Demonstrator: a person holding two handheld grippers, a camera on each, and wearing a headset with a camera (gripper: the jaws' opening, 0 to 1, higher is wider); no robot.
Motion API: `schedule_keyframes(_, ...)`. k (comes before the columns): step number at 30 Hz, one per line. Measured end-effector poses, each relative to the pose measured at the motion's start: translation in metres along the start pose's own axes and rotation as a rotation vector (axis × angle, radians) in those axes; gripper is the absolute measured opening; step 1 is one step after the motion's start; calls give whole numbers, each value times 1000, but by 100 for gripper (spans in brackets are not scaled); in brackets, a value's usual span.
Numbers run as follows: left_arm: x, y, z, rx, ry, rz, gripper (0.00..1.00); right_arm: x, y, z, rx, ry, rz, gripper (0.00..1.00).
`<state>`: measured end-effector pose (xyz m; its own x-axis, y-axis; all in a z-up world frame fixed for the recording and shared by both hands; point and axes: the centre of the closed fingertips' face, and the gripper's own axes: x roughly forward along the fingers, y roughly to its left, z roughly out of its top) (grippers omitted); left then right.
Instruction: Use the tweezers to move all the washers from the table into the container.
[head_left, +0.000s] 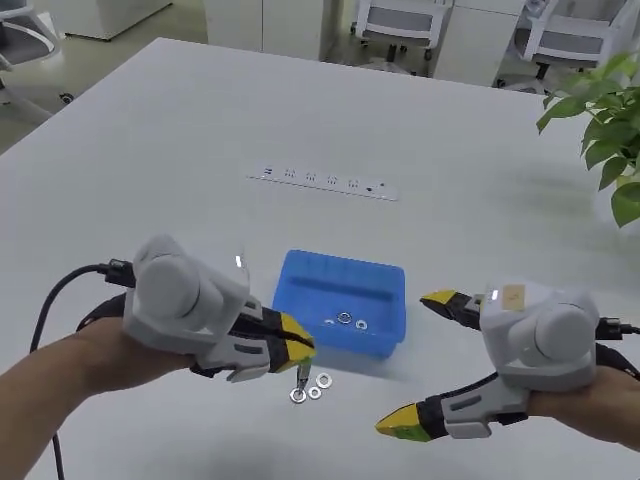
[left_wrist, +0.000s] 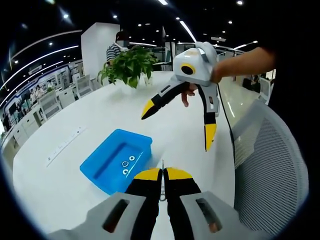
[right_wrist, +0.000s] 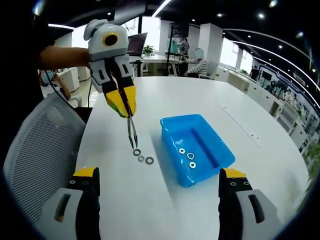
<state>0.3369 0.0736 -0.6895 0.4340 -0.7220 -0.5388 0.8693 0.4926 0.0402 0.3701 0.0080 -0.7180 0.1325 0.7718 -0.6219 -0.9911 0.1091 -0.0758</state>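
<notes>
Below my left gripper (head_left: 298, 345), tweezers (head_left: 301, 375) poised over three loose washers (head_left: 313, 388).
My right gripper (head_left: 412, 362) gapes empty; my left jaws clamp the tweezers, tips by the washers just before the blue container (head_left: 300, 275). Pinched off-centre, a washer could skid away.

Ceiling strip lights (left_wrist: 187, 30) at 12 o'clock give bright, even light. Worktop (head_left: 200, 120) shadows are faint; both gripper views bend at the edges.
</notes>
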Motion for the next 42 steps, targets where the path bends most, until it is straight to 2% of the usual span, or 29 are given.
schedule_keyframes(11,1,-3,-7,-4,10,-5,6,1,4,-3,-4,11,8,100)
schedule_keyframes(32,8,-6,-13,10,10,-20,6,3,9,-6,-11,20,27,98)
schedule_keyframes(37,7,-7,-12,8,6,-25,6,5,16,-3,-14,7,61,93)
schedule_keyframes(42,6,-5,-14,32,23,-24,6,11,25,-1,-48,3,101,87)
